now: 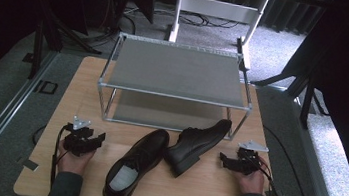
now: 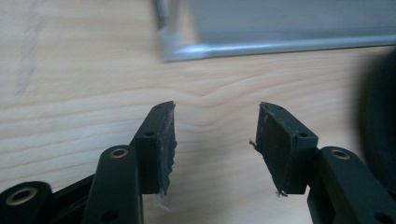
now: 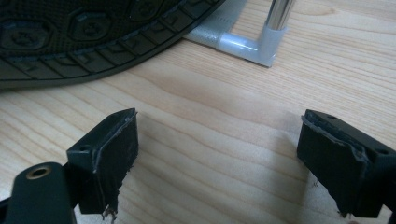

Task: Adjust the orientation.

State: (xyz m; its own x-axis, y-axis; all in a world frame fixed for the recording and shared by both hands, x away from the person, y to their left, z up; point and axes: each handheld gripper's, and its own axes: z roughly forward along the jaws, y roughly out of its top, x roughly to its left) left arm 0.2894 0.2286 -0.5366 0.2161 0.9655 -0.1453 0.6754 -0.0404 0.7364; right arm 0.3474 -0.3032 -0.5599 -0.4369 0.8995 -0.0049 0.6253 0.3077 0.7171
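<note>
Two black leather shoes lie on the wooden table (image 1: 88,87). The left shoe (image 1: 135,166) stands upright, its opening toward the front edge. The right shoe (image 1: 199,144) lies tipped on its side, and its treaded sole (image 3: 93,32) faces my right gripper. My left gripper (image 1: 99,140) rests at the front left, open, with bare wood between its jaws (image 2: 215,140); a dark blur of shoe (image 2: 378,121) is at its right. My right gripper (image 1: 224,159) rests at the front right, open wide over bare wood (image 3: 217,154).
A two-tier metal shoe rack (image 1: 176,70) with grey shelves stands at the back of the table; its corner foot (image 3: 268,44) is near the right gripper and its lower rail (image 2: 280,46) lies ahead of the left. Cables trail off the table's right side.
</note>
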